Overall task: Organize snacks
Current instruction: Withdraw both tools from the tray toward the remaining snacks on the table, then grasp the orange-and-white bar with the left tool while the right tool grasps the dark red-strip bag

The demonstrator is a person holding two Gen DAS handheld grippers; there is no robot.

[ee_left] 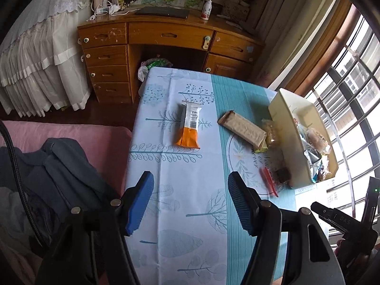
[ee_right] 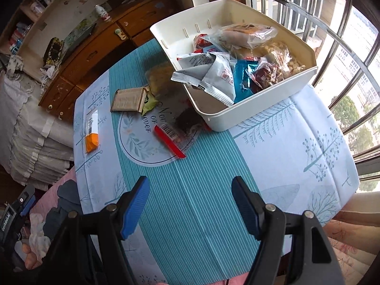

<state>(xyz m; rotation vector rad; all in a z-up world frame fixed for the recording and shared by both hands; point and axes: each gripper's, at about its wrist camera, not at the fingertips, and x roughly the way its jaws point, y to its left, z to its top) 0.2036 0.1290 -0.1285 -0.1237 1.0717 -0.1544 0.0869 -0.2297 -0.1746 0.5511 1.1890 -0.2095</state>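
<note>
My left gripper [ee_left: 190, 187] hangs over the near end of the tablecloth [ee_left: 180, 213] with its blue pads [ee_left: 140, 201] standing well apart and nothing between them; my right gripper [ee_right: 190, 192] does the same over the striped middle of the cloth, jaws wide, pads bare, tilted steeply down at the table. Both are empty because, as I judge it, the sorting is only partly done and each is lined up for its next pick. Ahead of the left one lies an orange-and-white snack bar [ee_left: 189, 125], alone and flat on the cloth, an easy first target. Further right a brown wrapped bar [ee_left: 242, 129] rests slantwise, its far end overlapping a green packet [ee_right: 148, 102] and sitting just beside a clear bag of pale puffs [ee_left: 270, 130]. Nearest the right gripper a red-edged packet with a barcode [ee_right: 169, 140] lies flat, touching a dark packet [ee_right: 187, 120] that is pressed against the wall of the cream tub [ee_right: 228, 116]. The tub sits at the window side of the table and already holds a heap of snacks: a grey foil pouch [ee_right: 209, 76] draped over its rim, a blue one, red ones and clear bags. The loose items crowd its left flank, so those against the wall will likely need drawing clear before the jaws can close on them.
</note>
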